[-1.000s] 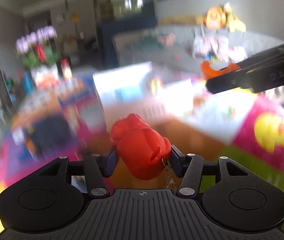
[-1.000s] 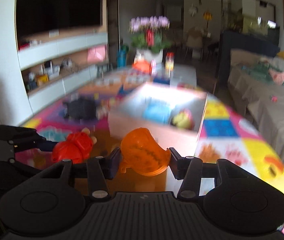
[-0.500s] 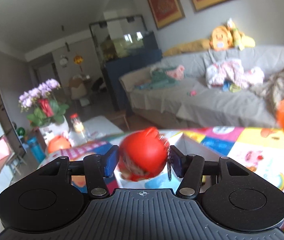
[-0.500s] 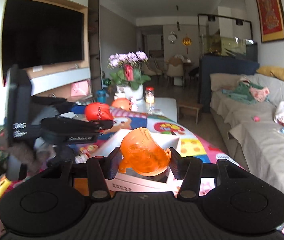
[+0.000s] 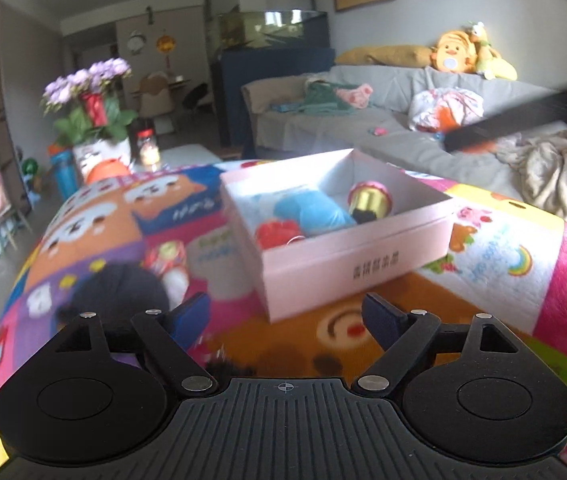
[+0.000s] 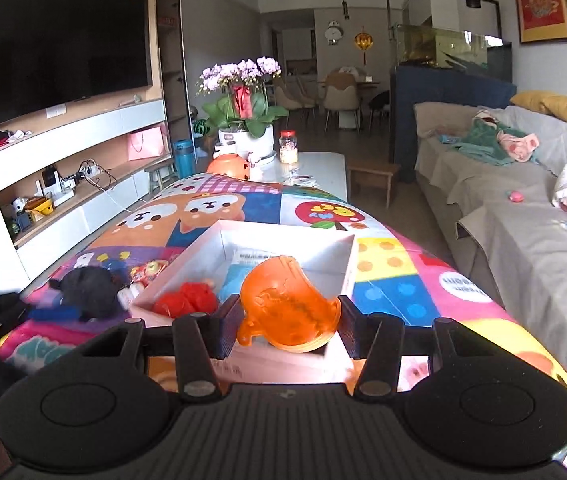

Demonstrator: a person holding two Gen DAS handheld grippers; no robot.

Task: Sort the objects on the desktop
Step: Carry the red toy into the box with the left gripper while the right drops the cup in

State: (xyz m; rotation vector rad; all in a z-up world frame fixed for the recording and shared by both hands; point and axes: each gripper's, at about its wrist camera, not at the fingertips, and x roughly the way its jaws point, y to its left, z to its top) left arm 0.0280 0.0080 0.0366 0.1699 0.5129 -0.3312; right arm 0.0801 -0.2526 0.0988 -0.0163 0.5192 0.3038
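Risk sits with your right gripper (image 6: 289,322): its jaws clamp the orange toy (image 6: 288,309) over the pink box's (image 5: 347,258) near edge, so releasing now could tip it onto the mat. Your left gripper (image 5: 285,316) has just been opening, nothing between its jaws; the red toy (image 5: 277,233) lies in the box's near-left corner.

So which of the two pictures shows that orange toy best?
The right wrist view: the orange toy fills the centre, clamped between the right tongs above the pink box. The left wrist view shows only a blurred orange patch beside a dark bar at right.
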